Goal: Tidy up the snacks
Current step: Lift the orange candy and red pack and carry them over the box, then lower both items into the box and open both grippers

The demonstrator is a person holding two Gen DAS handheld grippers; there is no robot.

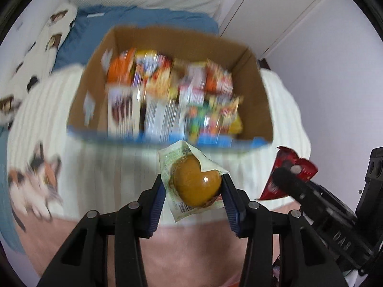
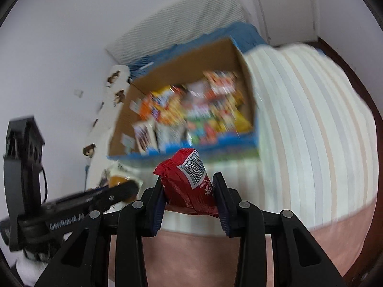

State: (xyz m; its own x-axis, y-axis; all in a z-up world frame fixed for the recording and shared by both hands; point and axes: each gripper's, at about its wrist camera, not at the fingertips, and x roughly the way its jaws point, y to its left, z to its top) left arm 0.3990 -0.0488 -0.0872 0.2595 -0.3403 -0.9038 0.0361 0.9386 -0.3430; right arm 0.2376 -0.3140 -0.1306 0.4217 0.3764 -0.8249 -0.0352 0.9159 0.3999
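The left gripper point(image 1: 194, 186) tilts steeply downward, its jaws pinching a clear-wrapped brown bun point(image 1: 195, 184) above the striped blanket point(image 1: 107, 167), just short of the near edge of the cardboard box point(image 1: 258, 100). Beside it, the right gripper point(image 2: 189, 186), angled down likewise, clamps a red snack packet point(image 2: 189, 179) before that same edge; blurred snacks point(image 2: 191, 114) fill the box.

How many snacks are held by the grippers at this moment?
2. A bun pack is in the left gripper; a red pack is in the right gripper. Other snacks lie in the box.

Cardboard box point(image 1: 258, 100) on striped bed point(image 1: 100, 167)
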